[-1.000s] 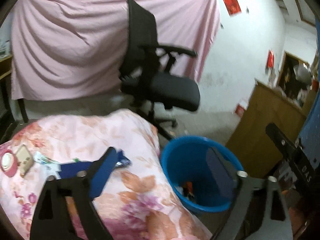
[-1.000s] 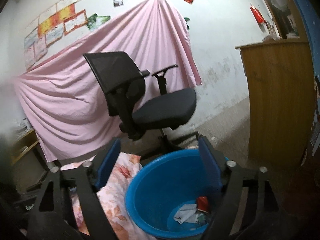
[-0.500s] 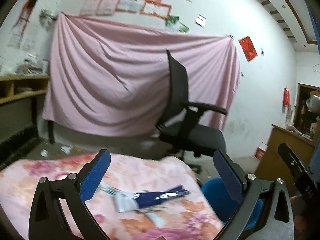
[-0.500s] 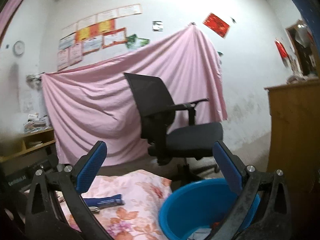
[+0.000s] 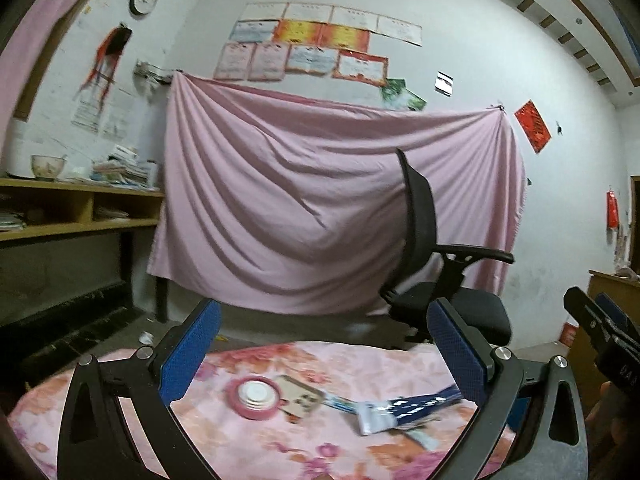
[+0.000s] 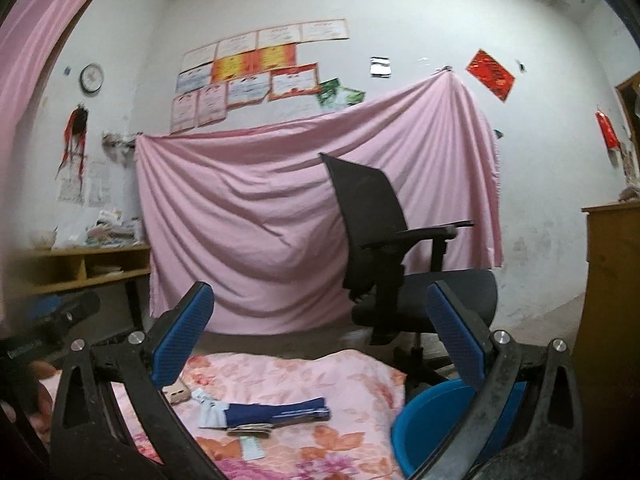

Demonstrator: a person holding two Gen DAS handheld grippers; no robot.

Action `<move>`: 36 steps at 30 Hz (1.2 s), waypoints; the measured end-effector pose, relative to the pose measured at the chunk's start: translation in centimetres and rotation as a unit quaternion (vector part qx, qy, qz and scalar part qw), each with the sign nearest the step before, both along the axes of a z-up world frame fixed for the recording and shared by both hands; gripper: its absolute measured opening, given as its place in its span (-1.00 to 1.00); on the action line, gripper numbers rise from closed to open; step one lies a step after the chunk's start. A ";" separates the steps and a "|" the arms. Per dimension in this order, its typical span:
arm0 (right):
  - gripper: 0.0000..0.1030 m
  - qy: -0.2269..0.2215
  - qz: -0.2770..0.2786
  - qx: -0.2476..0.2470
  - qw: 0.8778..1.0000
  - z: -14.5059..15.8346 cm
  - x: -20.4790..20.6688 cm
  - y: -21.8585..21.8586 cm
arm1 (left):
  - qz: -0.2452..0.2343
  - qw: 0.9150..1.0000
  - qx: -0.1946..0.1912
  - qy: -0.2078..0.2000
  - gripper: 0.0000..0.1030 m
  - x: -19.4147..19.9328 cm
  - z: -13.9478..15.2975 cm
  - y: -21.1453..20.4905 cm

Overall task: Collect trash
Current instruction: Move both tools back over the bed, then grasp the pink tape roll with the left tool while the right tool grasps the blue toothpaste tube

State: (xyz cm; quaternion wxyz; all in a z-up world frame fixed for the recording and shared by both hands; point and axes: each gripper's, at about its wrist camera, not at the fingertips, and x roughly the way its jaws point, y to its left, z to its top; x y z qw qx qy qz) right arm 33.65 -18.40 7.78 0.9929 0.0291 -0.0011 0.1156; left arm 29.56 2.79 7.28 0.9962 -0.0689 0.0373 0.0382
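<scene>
Left wrist view: left gripper spread wide, holding nothing, above the floral cloth; on the cloth lie a pink tape roll, a small card touching it, and a blue-and-white wrapper to their right. Right wrist view: right gripper also spread and empty, the blue wrapper between its fingers on the cloth, blue bin just beside the cloth's right edge, black office chair behind.

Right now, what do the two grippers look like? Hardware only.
Both match: the left gripper and right gripper have black angular finger frames with triangular cutouts, silver round bolt heads at the joints, and blue textured pads on the inner faces. No cables or sleeves visible. White lettering on a black body part, unreadable.
</scene>
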 end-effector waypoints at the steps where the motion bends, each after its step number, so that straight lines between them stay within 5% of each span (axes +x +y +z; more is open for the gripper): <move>1: 1.00 0.002 0.005 -0.009 1.000 -0.2 0.1 0.7 | 0.004 1.000 0.001 -0.002 0.96 -0.2 -0.2 0.4; 20: 1.00 0.114 0.053 -0.082 0.989 -4.6 4.4 7.0 | 0.054 0.998 0.001 0.041 0.96 -0.2 -5.0 6.2; 26: 1.00 0.182 0.036 -0.081 0.979 -6.3 6.9 7.1 | 0.005 0.991 -0.016 0.133 0.96 3.9 -6.4 7.2; 36: 1.00 0.298 0.014 -0.059 0.953 -8.5 11.3 5.8 | -0.031 0.961 -0.050 0.269 0.96 10.9 -9.3 7.5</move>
